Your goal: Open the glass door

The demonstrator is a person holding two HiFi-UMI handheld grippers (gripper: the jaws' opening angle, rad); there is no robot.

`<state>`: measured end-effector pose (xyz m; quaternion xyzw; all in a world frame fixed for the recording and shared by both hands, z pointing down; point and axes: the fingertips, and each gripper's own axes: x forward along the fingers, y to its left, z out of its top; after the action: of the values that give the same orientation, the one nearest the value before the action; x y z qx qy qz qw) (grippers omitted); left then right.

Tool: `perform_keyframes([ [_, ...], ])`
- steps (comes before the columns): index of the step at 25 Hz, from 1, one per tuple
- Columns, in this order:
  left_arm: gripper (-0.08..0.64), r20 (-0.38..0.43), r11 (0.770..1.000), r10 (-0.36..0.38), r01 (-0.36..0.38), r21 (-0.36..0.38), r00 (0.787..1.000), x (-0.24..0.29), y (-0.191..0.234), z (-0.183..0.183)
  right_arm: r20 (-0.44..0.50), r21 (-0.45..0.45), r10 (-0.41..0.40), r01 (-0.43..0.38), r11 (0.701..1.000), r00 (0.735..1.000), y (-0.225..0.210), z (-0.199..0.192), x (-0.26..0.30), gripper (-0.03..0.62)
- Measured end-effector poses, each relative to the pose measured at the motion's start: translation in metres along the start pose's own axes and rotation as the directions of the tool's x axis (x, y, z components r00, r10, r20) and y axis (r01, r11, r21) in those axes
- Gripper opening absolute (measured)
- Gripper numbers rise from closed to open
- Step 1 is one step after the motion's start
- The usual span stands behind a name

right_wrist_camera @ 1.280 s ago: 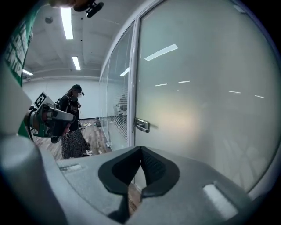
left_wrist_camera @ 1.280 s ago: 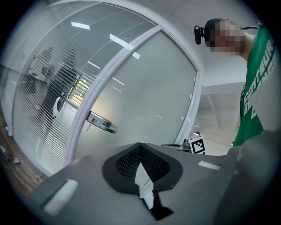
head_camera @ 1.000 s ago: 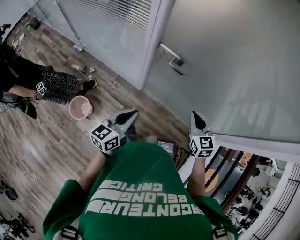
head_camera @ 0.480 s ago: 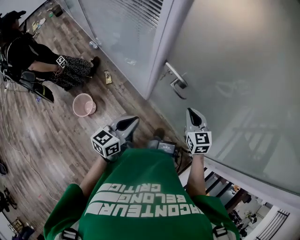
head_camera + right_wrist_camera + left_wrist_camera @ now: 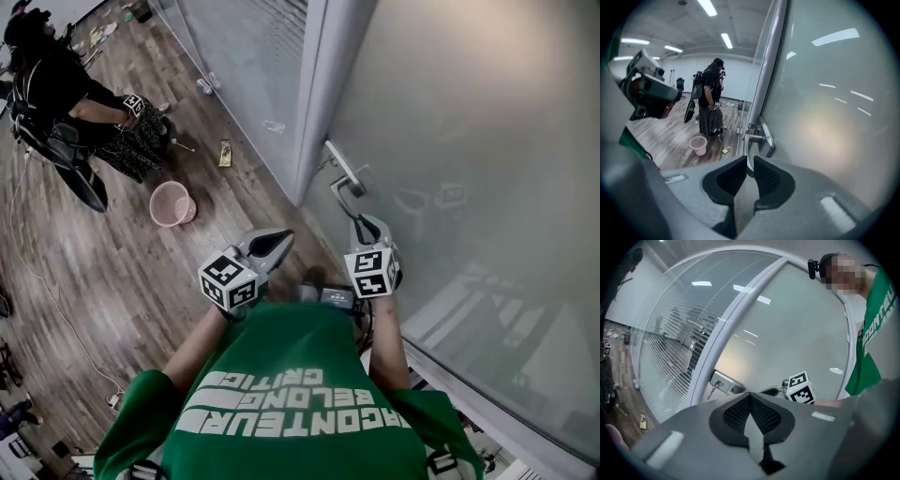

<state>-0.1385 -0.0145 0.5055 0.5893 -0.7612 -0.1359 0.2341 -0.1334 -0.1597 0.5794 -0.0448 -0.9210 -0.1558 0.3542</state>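
Observation:
The frosted glass door (image 5: 469, 141) fills the right side of the head view, hung beside a pale frame post (image 5: 314, 94). Its metal door handle (image 5: 339, 178) juts out near the post. My right gripper (image 5: 364, 223) has its tips at the lever's end. In the right gripper view the door handle (image 5: 749, 145) runs down into the narrow gap of that right gripper (image 5: 749, 164), whose pads press on both its sides. My left gripper (image 5: 277, 239) hangs shut and empty, lower left of the handle. The left gripper (image 5: 750, 397) faces the door handle (image 5: 723, 384) from a distance.
A pink bin (image 5: 171, 203) stands on the wooden floor to the left, with litter (image 5: 225, 152) along the glass wall. A person in dark clothes (image 5: 75, 103) stands at the far left with gear. Blinds (image 5: 272, 37) show behind the glass panel left of the post.
I have come closer to the door. My right gripper has gone up and forward from below the handle onto the lever. The left gripper has moved a little forward.

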Motion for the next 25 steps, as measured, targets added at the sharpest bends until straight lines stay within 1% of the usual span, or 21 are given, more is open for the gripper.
perform_keyframes([
  [3, 0.017, -0.033, 1.000, 0.019, -0.019, 0.019, 0.999, 0.033, 0.009, 0.002, -0.071, -0.130, -0.003, -0.006, 0.991, 0.998, 0.000, -0.008, 0.015, 0.038],
  [5, 0.017, -0.073, 0.999, 0.040, -0.038, 0.036, 0.997, 0.056, 0.015, 0.000, -0.094, -0.182, 0.017, -0.034, 0.983, 0.995, 0.004, -0.011, 0.019, 0.037],
  [7, 0.017, -0.118, 0.997, 0.061, -0.056, 0.045, 0.991, 0.078, 0.020, -0.003, -0.108, -0.215, 0.043, -0.065, 0.974, 0.993, 0.008, -0.012, 0.020, 0.020],
  [9, 0.017, -0.160, 0.997, 0.072, -0.065, 0.049, 0.984, 0.097, 0.022, -0.008, -0.118, -0.231, 0.067, -0.093, 0.969, 0.991, 0.011, -0.013, 0.021, 0.009],
  [12, 0.017, -0.220, 0.996, 0.076, -0.064, 0.063, 0.973, 0.119, 0.021, -0.018, -0.151, -0.236, 0.084, -0.119, 0.964, 0.985, 0.015, -0.015, 0.022, 0.048],
  [14, 0.017, -0.251, 0.996, 0.075, -0.059, 0.071, 0.965, 0.131, 0.019, -0.026, -0.177, -0.252, 0.057, -0.101, 0.962, 0.983, 0.014, -0.016, 0.024, 0.048],
  [16, 0.017, -0.271, 0.995, 0.076, -0.058, 0.076, 0.960, 0.139, 0.019, -0.030, -0.191, -0.292, 0.020, -0.076, 0.953, 0.981, 0.013, -0.016, 0.028, 0.052],
  [19, 0.017, -0.298, 0.995, 0.090, -0.071, 0.075, 0.950, 0.146, 0.023, -0.034, -0.194, -0.340, 0.014, -0.080, 0.937, 0.981, 0.016, -0.013, 0.031, 0.052],
  [22, 0.017, -0.328, 0.996, 0.068, -0.047, 0.071, 0.942, 0.158, 0.017, -0.044, -0.203, -0.341, 0.011, -0.081, 0.937, 0.979, 0.012, -0.019, 0.029, 0.046],
  [25, 0.017, -0.353, 0.996, 0.056, -0.026, 0.089, 0.934, 0.168, 0.013, -0.057, -0.212, -0.329, 0.013, -0.084, 0.940, 0.977, 0.009, -0.025, 0.029, 0.043],
])
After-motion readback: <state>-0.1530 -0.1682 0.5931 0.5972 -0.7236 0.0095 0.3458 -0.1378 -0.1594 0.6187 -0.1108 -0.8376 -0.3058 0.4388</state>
